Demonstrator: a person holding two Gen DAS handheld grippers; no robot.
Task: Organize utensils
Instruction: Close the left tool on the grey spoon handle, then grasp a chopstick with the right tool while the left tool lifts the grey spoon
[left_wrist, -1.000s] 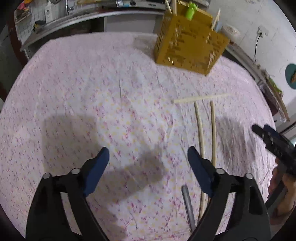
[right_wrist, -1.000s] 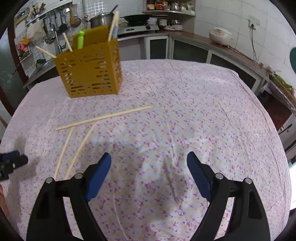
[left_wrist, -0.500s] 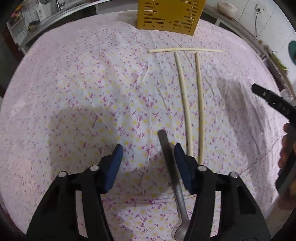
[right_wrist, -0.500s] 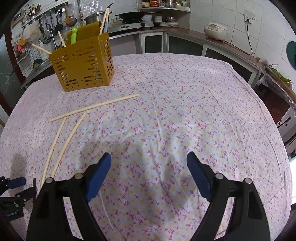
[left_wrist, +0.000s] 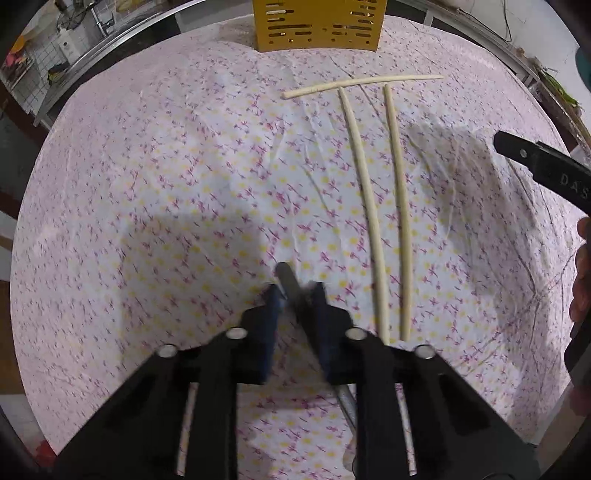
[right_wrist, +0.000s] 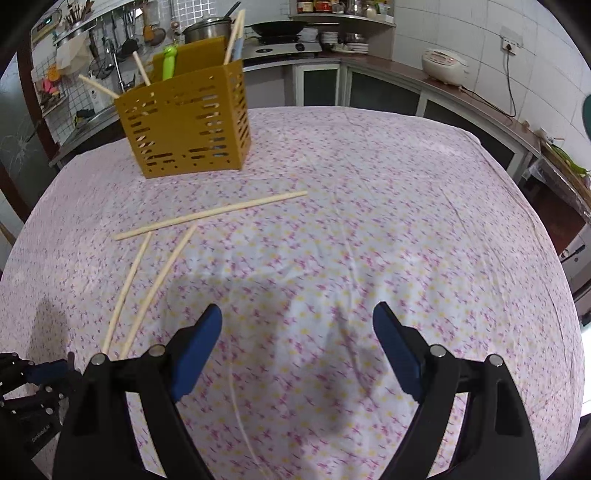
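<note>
My left gripper (left_wrist: 295, 291) is shut on the grey metal handle of a spoon (left_wrist: 286, 275) that lies on the floral tablecloth. Its bowl end is hidden under the gripper. Three pale chopsticks lie to the right: two side by side (left_wrist: 369, 206) (left_wrist: 400, 206) and one crosswise (left_wrist: 362, 83) at their far ends. The yellow slotted utensil holder (left_wrist: 319, 26) stands at the far edge; in the right wrist view the holder (right_wrist: 184, 122) holds chopsticks and a green-handled utensil (right_wrist: 169, 61). My right gripper (right_wrist: 297, 325) is open and empty above the cloth.
The round table (right_wrist: 406, 221) is covered by a pink floral cloth. Kitchen counters with a rice cooker (right_wrist: 445, 66) and pots stand behind it. The right gripper's arm (left_wrist: 543, 166) shows at the right edge of the left wrist view.
My left gripper has come down over the spoon handle and closed on it. The right gripper has stayed open and shifted slightly.
</note>
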